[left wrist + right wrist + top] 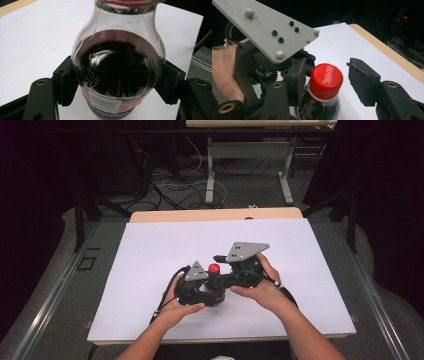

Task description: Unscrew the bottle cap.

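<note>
Forearms reach in from the near edge: the left claw (117,82) clamps the cola bottle (117,72) mid-surface (150,245), while the right claw (332,82) gapes around its red cap (325,80). Seemingly uncapping; next, pinch and twist.

A lab: dark curtains (30,185), tangled cables (170,185) on the floor, white-covered worktop (150,250), metal-legged desk (250,150) behind.
</note>
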`<state>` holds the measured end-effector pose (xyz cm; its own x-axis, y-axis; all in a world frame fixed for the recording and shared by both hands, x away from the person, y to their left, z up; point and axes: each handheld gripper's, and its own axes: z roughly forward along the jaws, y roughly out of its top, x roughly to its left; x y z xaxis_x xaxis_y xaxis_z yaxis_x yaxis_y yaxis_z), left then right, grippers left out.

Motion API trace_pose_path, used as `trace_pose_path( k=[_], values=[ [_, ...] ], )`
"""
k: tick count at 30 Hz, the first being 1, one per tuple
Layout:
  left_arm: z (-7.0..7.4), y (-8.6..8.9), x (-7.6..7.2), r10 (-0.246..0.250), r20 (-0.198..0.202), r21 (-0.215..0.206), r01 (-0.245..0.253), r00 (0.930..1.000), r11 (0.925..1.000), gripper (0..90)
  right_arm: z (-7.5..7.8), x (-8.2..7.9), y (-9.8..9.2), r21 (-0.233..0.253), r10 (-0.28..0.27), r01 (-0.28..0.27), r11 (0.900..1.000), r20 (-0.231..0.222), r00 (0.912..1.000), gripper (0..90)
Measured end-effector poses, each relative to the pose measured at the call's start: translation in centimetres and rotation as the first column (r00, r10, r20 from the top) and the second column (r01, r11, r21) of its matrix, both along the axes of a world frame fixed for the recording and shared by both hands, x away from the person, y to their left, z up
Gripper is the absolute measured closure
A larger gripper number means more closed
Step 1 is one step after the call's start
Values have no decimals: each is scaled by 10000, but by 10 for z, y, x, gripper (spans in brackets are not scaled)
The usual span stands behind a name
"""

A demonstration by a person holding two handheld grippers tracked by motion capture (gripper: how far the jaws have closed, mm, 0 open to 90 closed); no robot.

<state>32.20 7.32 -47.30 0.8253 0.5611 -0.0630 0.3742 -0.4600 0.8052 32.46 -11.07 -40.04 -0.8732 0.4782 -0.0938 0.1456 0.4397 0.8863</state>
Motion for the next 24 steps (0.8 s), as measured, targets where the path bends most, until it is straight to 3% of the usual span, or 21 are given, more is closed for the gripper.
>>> trace_pose_path(
  k=[1,5,9,13,14,17,21,22,24],
  values=[
    [0,1,1,-58,58,151,57,10000,9999,302,-1,-3,1,1,-113,113,9999,-4,9999,500],
    [0,0,0,-22,6,26,22,10000,10000,302,-4,-11,7,-17,-483,484,9988,286,9984,525],
    [1,-1,-1,-201,58,190,200,9998,9996,302,-4,-9,8,24,-514,514,9987,312,9982,562],
    [-1,-4,-2,-134,69,58,134,9999,9999,302,-5,-7,8,-128,-477,481,9988,338,9983,598],
    [0,-3,-2,-225,-59,143,226,9997,9996,302,-5,-5,8,-154,-384,389,9991,335,9987,600],
    [-1,-4,-2,-292,73,111,291,9995,9995,303,-3,0,5,-303,143,-138,9994,179,9997,604],
    [0,-3,-2,-383,93,38,383,9992,9993,303,1,8,-1,-77,861,-863,9962,-185,9961,605],
    [2,-2,-2,-503,-53,69,503,9987,9987,303,1,8,-1,-77,861,-863,9962,-185,9961,605],
    [1,-3,-3,-403,74,1,403,9992,9992,303,2,9,-2,-91,955,-958,9954,-264,9951,605]
  ],
)
